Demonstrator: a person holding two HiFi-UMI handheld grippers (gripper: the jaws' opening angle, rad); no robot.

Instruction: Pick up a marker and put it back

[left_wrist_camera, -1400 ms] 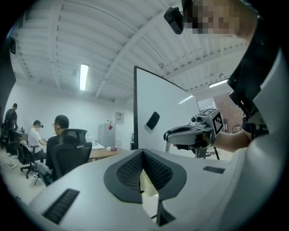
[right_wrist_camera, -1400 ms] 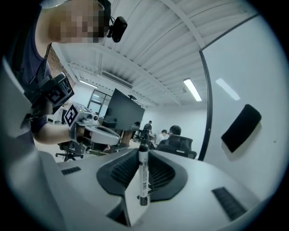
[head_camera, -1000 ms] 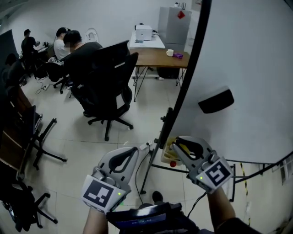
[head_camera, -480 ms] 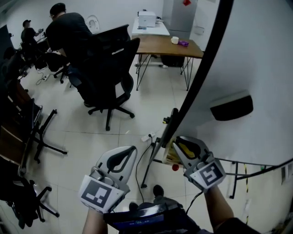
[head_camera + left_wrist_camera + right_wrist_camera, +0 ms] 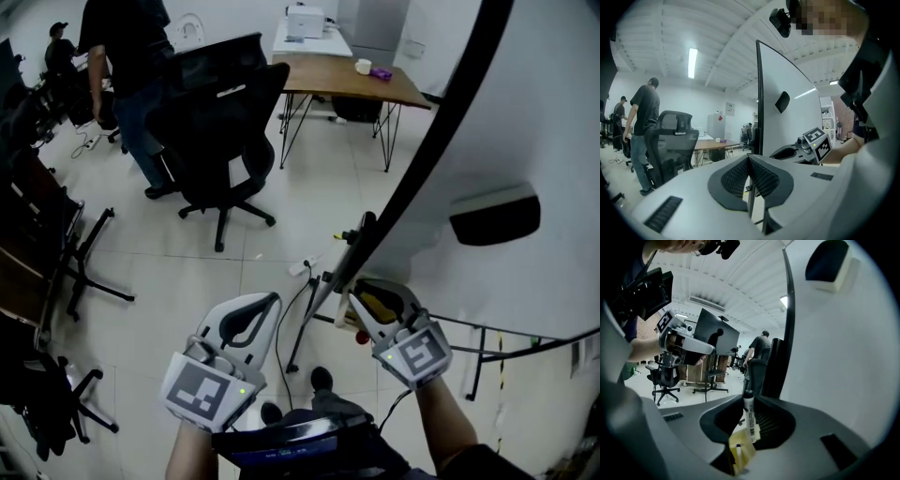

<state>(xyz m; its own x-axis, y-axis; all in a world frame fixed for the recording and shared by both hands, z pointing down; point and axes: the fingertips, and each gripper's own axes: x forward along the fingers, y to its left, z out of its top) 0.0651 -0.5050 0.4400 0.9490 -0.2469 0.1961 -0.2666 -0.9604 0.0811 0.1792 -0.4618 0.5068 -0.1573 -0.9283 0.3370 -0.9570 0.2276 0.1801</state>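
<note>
In the right gripper view a white marker (image 5: pixel 749 418) with a black cap hangs upright between my right gripper's (image 5: pixel 748 395) jaws. The tips still touch its cap, and the jaws have just been opening. Its lower end reaches into a yellow holder (image 5: pixel 740 451), where another marker stands. In the head view this gripper (image 5: pixel 357 290) is at the lower edge of the whiteboard (image 5: pixel 534 112), over the yellow holder (image 5: pixel 375 305). My left gripper (image 5: pixel 271 301) hovers to its left above the floor, shut on nothing (image 5: pixel 749 158).
A black eraser (image 5: pixel 495 217) sticks to the whiteboard, whose black frame (image 5: pixel 422 159) runs diagonally. Black office chairs (image 5: pixel 220 122) and a standing person (image 5: pixel 127 56) are beyond, with a wooden desk (image 5: pixel 347 84) behind. A cable (image 5: pixel 300 309) trails on the floor.
Both grippers have sunk a little, the right one closing in on the yellow holder under the board. The person at the far chair has stood up and moved left.
</note>
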